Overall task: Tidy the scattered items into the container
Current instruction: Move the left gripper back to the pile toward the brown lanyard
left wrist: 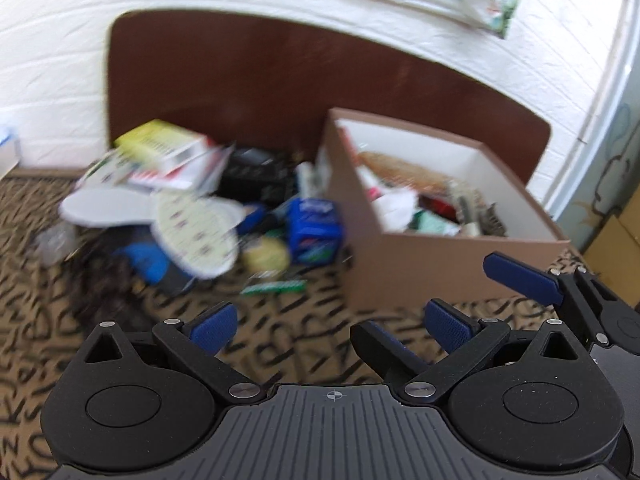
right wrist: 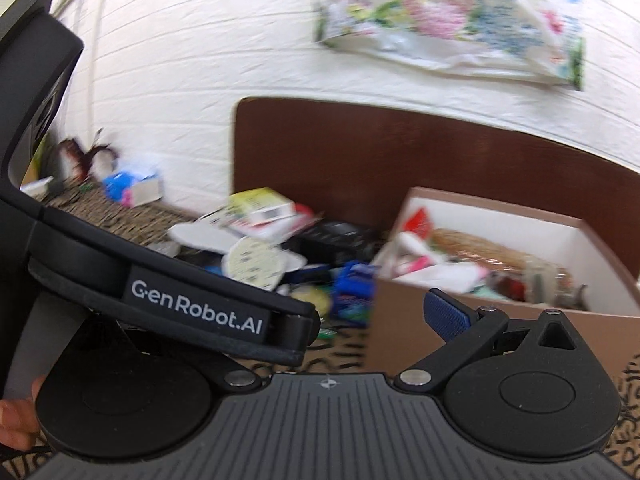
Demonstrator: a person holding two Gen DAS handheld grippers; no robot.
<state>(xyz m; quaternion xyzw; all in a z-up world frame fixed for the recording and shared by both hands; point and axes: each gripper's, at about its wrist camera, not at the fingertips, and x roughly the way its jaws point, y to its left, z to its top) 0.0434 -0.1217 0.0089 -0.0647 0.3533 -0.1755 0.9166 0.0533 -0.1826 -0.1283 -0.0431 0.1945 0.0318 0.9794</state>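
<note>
A brown cardboard box (left wrist: 440, 264) with a white inside stands on the patterned surface and holds several items; it also shows in the right wrist view (right wrist: 520, 320). To its left lies a blurred pile: white insoles (left wrist: 192, 236), a yellow and white carton (left wrist: 164, 144), a blue packet (left wrist: 316, 228), a yellowish lump (left wrist: 266, 256) and a green strip (left wrist: 274, 287). My left gripper (left wrist: 332, 324) is open and empty, short of the pile. My right gripper (left wrist: 456, 292) is open beside it, in front of the box. In the right wrist view the left gripper's body (right wrist: 160, 280) hides one finger.
A dark brown headboard (left wrist: 280, 72) stands behind the pile against a white brick wall. A floral cloth (right wrist: 452, 20) hangs above. More small items (right wrist: 128, 188) lie far left along the wall. The surface has a tan and black print (left wrist: 304, 352).
</note>
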